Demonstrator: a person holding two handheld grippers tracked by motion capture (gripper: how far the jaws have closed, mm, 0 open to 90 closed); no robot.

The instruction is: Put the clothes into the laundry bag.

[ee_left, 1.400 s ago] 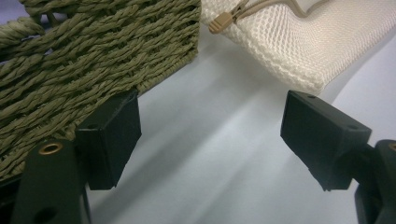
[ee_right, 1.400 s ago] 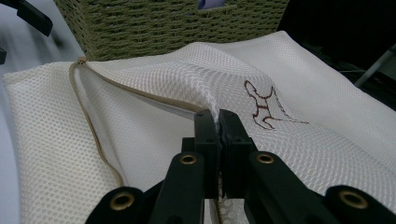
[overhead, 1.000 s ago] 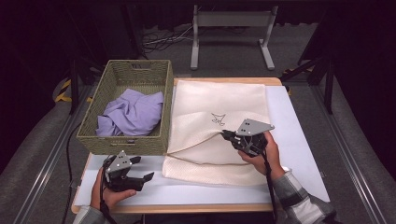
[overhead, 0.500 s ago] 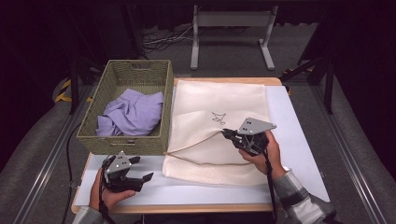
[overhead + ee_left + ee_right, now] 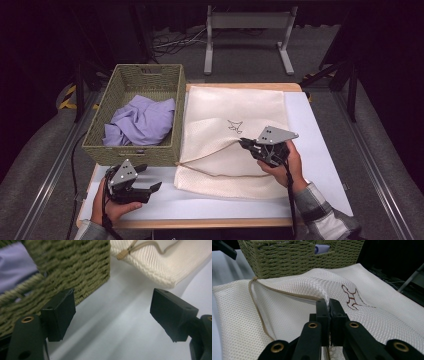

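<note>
Little has moved since the earlier frames: the right gripper (image 5: 245,142) holds the same spot over the cream mesh laundry bag (image 5: 240,107), and the left gripper (image 5: 152,179) has shifted only slightly at the near edge of the table (image 5: 320,150).

Right gripper: jaws fully closed, pinching the top layer of the bag's mouth hem (image 5: 325,301) and raising it into a low fold. The bag lies flat on the table, just beside the woven basket (image 5: 102,150), its tan drawstring (image 5: 259,315) trailing along the opening.

Left gripper: jaws wide apart, holding nothing, resting near the basket's front corner. A lilac garment (image 5: 142,120) lies crumpled inside the basket.

Assessment: the step in hand appears to be opening the bag for loading. To do it well, the right gripper should lift only the upper layer, higher and away from the lower layer, keeping clear of the drawstring. The left gripper seems best placed to fetch the garment.
</note>
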